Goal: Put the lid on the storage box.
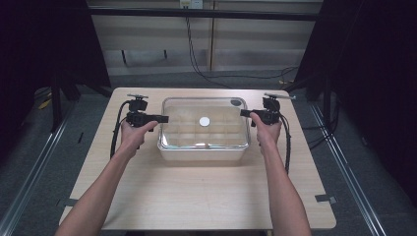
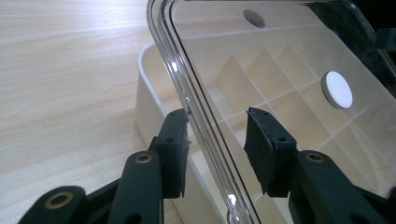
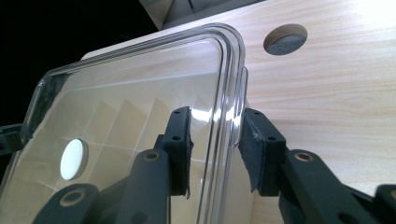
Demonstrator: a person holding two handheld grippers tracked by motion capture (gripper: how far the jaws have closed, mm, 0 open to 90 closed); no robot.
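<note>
My left gripper [image 2: 217, 140] and right gripper [image 3: 215, 140], jaws apart, straddle opposite short edges of the clear plastic lid [image 1: 204, 123] w/ white round knob, atop the white divided box [image 1: 201, 152], mid-table [image 1: 196, 196], prob. to lift it level.

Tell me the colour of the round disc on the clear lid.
White disc; clearest in the left gripper view.
</note>
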